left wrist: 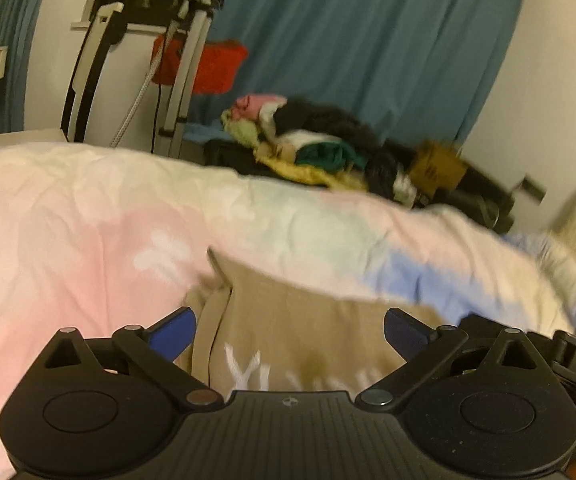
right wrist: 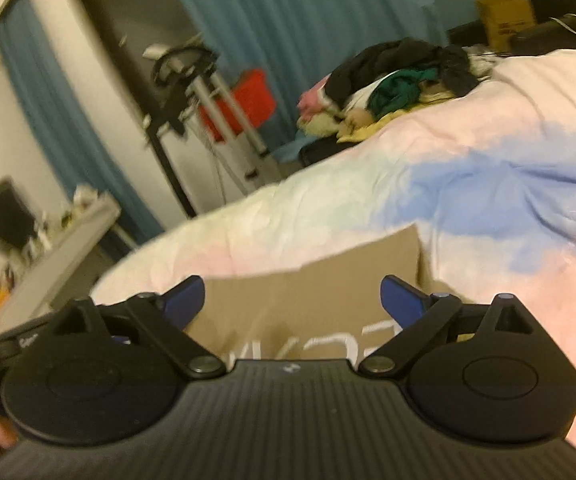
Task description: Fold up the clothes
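Observation:
A tan garment (left wrist: 300, 320) with white lettering lies flat on the pastel bedspread (left wrist: 88, 216), right in front of both grippers. It also shows in the right wrist view (right wrist: 312, 292). My left gripper (left wrist: 290, 330) is open and empty, its blue fingertips (left wrist: 174, 330) spread wide above the garment. My right gripper (right wrist: 292, 300) is open and empty too, its blue fingertips (right wrist: 402, 298) spread over the garment's near part. Both views are blurred.
A pile of mixed clothes (left wrist: 308, 144) sits at the bed's far edge, also in the right wrist view (right wrist: 392, 80). A brown paper bag (right wrist: 506, 20), a metal stand (left wrist: 184, 60), a red bin (left wrist: 216, 66) and blue curtains (left wrist: 360, 40) stand beyond.

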